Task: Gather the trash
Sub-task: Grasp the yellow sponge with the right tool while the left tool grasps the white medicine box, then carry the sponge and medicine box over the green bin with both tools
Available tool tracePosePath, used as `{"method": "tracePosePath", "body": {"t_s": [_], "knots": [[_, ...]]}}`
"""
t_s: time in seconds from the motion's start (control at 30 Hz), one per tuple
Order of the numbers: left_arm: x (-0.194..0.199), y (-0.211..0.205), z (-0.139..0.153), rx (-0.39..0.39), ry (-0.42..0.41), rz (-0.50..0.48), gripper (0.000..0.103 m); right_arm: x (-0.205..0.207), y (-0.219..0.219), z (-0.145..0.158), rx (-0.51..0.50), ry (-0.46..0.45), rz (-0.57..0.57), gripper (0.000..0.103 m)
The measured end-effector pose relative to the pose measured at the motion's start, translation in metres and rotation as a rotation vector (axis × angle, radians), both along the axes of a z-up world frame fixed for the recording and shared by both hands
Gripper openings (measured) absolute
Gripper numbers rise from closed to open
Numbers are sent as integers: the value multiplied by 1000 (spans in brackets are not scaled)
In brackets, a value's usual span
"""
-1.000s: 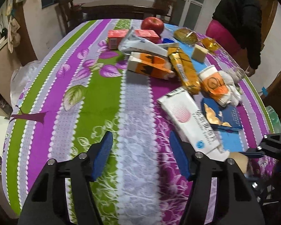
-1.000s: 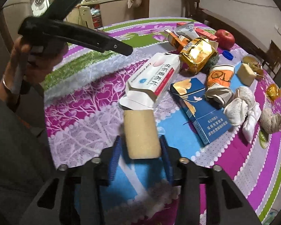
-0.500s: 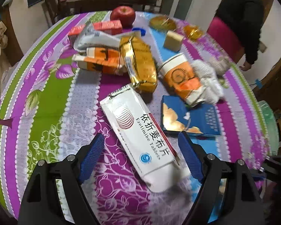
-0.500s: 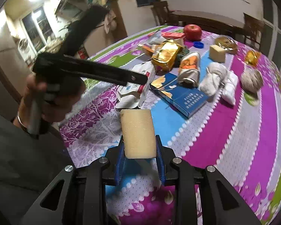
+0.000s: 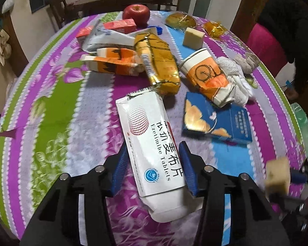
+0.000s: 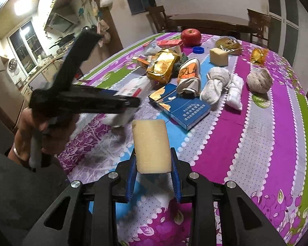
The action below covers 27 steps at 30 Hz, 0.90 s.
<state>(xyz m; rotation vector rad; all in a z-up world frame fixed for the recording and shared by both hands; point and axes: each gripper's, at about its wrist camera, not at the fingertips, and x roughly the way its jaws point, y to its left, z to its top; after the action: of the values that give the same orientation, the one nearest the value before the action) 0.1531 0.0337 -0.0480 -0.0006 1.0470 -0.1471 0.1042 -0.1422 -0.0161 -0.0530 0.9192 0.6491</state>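
Observation:
A white tablet box (image 5: 149, 135) lies lengthwise between my left gripper's (image 5: 153, 146) blue pads; the jaws are closing and the pads touch its two long sides. From the right wrist view the left gripper (image 6: 125, 102) shows side-on, with a hand on its handle. My right gripper (image 6: 153, 161) is shut on a pale yellow sponge block (image 6: 151, 143), held above the tablecloth (image 6: 277, 135). That same sponge (image 5: 277, 174) shows at the left wrist view's right edge.
Beyond the box lie a blue carton (image 5: 217, 121), a crushed paper cup (image 5: 207, 75), a gold packet (image 5: 158, 61), an orange carton (image 5: 113, 61), white cloths (image 5: 236, 75), a second sponge (image 5: 193, 38) and an apple (image 5: 136, 13). A person (image 5: 281, 20) stands far right.
My left gripper moved right over the white tablet box, opened wide, then closed around its sides. My right gripper rose a little and rolled, still holding the sponge.

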Motion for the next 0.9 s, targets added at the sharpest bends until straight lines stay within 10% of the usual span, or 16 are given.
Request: {"method": "tracePosePath", "body": {"t_s": [0.4,0.9], "knots": [[-37,11,43,118,-118,25,47,21,7,14,-12,-3,-93,31],[-4,-111,72,82,-157,-316,47,40,-67,41,-49,50,-339,31]]}}
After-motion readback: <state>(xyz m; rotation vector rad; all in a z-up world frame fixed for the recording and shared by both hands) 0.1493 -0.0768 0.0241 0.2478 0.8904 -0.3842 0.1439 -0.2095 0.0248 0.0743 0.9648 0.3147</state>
